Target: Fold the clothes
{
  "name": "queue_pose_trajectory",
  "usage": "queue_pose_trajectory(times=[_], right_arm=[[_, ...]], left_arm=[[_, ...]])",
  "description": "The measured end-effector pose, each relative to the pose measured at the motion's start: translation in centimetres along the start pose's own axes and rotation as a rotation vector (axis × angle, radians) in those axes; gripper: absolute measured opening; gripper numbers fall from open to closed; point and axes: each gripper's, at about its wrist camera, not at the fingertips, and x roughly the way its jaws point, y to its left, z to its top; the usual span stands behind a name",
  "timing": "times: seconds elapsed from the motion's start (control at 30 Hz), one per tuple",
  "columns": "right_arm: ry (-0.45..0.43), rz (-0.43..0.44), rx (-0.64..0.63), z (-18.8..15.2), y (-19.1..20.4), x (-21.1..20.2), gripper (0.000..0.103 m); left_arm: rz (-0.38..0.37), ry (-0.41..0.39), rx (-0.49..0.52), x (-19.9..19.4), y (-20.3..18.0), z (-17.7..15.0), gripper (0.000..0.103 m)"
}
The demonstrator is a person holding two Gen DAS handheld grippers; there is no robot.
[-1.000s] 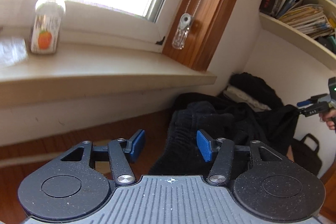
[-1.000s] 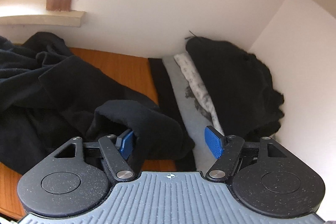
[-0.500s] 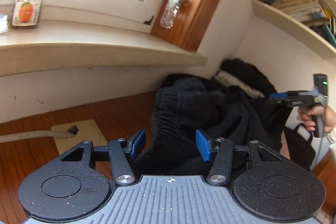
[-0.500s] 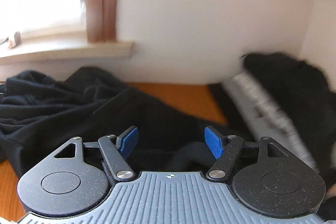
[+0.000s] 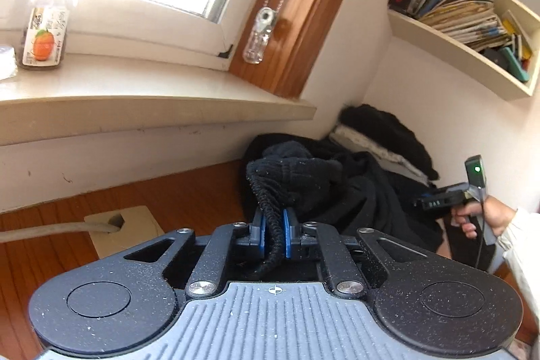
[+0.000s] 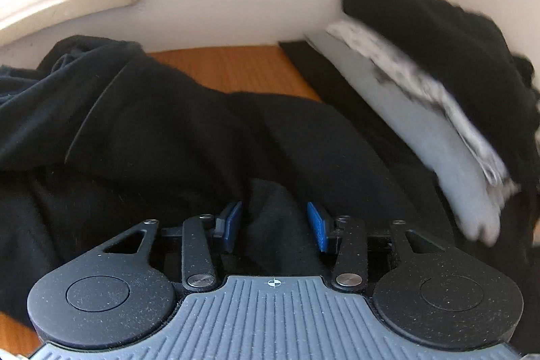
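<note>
A black garment [image 5: 303,177] lies crumpled on the wooden tabletop [image 5: 175,191] near the wall corner. My left gripper [image 5: 272,218] is closing on its ribbed, corded edge, and the blue pads press that edge from both sides. In the right wrist view the same dark cloth [image 6: 162,130] spreads across the table. My right gripper [image 6: 274,218] is closing around a raised fold of it, with the pads still a little apart from the fold. That gripper [image 5: 435,201] also shows at the right of the left wrist view, held by a hand.
A stack of folded clothes [image 6: 422,110], black over white and grey, sits in the corner against the wall. A windowsill [image 5: 152,103] with a bottle [image 5: 42,39] overhangs the table. A cable [image 5: 50,228] comes from a beige plate. Bookshelves [image 5: 465,49] hang at upper right.
The left jaws closed onto the garment's corded edge. The right gripper dropped toward the cloth and its jaws narrowed around a fold.
</note>
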Motion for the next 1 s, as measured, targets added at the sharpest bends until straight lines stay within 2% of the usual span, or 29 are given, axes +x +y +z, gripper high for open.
queue_pose_trajectory(times=[0.03,0.13,0.2,0.27,0.3,0.4,0.5,0.83,0.93,1.0], right_arm=[[0.005,-0.009,0.001,-0.2,-0.2,-0.3,0.043],[-0.064,-0.020,0.008,0.0,0.4,-1.9,0.044],[-0.154,0.031,0.033,0.3,1.1,-3.1,0.047],[-0.203,0.091,0.058,0.5,2.2,-3.3,0.052],[-0.206,0.117,0.065,0.6,2.8,-2.9,0.054],[-0.190,0.151,0.068,0.5,4.7,-0.9,0.055],[-0.182,0.168,0.092,-0.2,5.4,0.7,0.057],[-0.240,0.187,0.092,-1.7,5.1,1.6,0.063],[-0.240,0.185,0.083,-1.7,5.1,1.6,0.063],[-0.239,0.183,0.077,-1.7,5.1,1.6,0.063]], left_arm=[[-0.006,0.006,0.001,0.0,0.0,0.0,0.011],[-0.008,0.011,0.002,0.1,-0.2,-0.1,0.013],[-0.006,0.006,-0.003,0.0,-0.1,-0.1,0.013],[-0.005,0.002,-0.009,0.0,0.0,-0.1,0.015],[0.001,0.000,-0.011,0.0,0.1,-0.1,0.019],[0.010,-0.001,-0.021,0.0,0.3,-0.2,0.019],[0.019,-0.012,-0.028,-0.2,0.4,-0.1,0.031],[0.010,-0.061,-0.081,-1.1,1.4,0.6,0.032],[0.001,-0.078,-0.101,-1.2,1.8,0.9,0.046],[0.033,-0.085,-0.123,-0.8,2.2,1.4,0.050]])
